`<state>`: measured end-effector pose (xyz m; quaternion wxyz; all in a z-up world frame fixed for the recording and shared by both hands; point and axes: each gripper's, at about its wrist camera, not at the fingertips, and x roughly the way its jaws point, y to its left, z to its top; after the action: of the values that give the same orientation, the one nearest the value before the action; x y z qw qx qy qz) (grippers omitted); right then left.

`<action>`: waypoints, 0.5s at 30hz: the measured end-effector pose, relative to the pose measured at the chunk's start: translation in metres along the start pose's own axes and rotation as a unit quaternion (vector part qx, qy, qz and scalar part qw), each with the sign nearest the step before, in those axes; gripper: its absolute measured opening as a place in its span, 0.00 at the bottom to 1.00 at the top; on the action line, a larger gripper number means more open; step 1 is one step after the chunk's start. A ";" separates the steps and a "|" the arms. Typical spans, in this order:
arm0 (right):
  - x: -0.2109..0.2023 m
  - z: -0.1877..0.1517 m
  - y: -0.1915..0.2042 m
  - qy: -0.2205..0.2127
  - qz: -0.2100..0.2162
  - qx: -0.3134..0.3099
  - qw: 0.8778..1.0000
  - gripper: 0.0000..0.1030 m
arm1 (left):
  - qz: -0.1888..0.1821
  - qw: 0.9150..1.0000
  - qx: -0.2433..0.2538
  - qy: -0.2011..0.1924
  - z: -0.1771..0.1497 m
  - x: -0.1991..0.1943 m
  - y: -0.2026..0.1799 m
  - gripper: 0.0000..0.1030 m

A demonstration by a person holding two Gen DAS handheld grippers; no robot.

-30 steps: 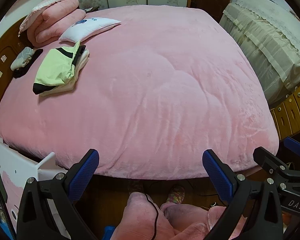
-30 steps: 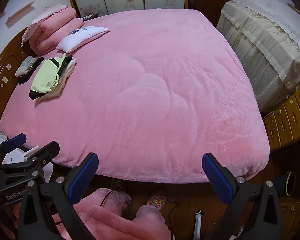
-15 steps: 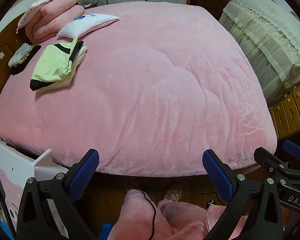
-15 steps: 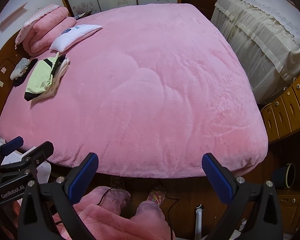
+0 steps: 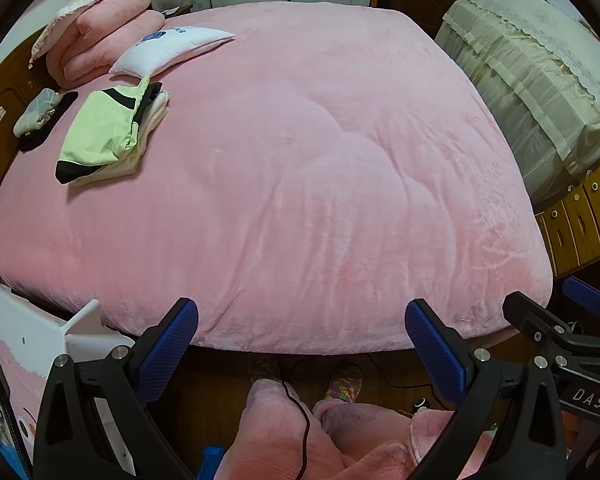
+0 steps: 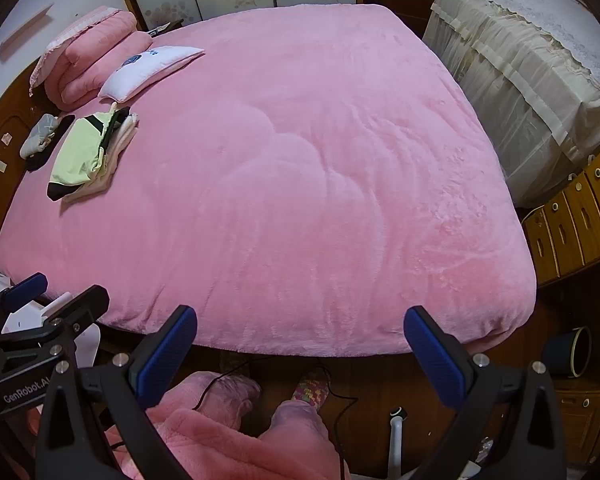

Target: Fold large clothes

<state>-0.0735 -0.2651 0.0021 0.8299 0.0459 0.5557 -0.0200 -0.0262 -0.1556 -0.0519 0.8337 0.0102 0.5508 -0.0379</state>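
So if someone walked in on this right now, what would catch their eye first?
The big pink blanket covering nearly the whole bed. Next, the folded lime-green garment on a small stack at the far left, beside the white pillow. Both the left gripper and right gripper hang at the near edge, jaws wide apart and holding nothing.

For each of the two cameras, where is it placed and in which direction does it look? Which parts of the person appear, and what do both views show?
Left wrist view: sits on the left gripper, at the near edge of the pink bed, looking forward and down across it; the person's pink-clad legs and the right gripper show.
Right wrist view: sits on the right gripper, same direction; the legs and the left gripper show.
Shared: the bed, the folded green garment, the white pillow and the feet in colourful socks.
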 end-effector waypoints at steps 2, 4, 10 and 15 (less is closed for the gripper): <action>0.000 0.000 0.000 0.000 0.000 0.000 1.000 1.00 | 0.000 1.000 0.000 0.000 0.000 0.001 -0.001 0.99; 0.002 0.002 -0.003 0.002 0.000 -0.002 1.000 1.00 | -0.001 1.000 0.002 0.000 0.001 0.001 0.001 0.99; 0.006 0.005 -0.008 0.005 0.002 -0.006 1.000 1.00 | 0.001 1.000 0.001 0.001 0.001 0.001 -0.001 0.99; 0.011 0.013 -0.017 0.010 0.005 -0.010 1.000 1.00 | 0.002 1.000 0.003 0.005 0.003 0.003 -0.003 0.99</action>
<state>-0.0589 -0.2828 -0.0040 0.8251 0.0400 0.5635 -0.0100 -0.0223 -0.1587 -0.0533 0.8308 0.0135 0.5551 -0.0381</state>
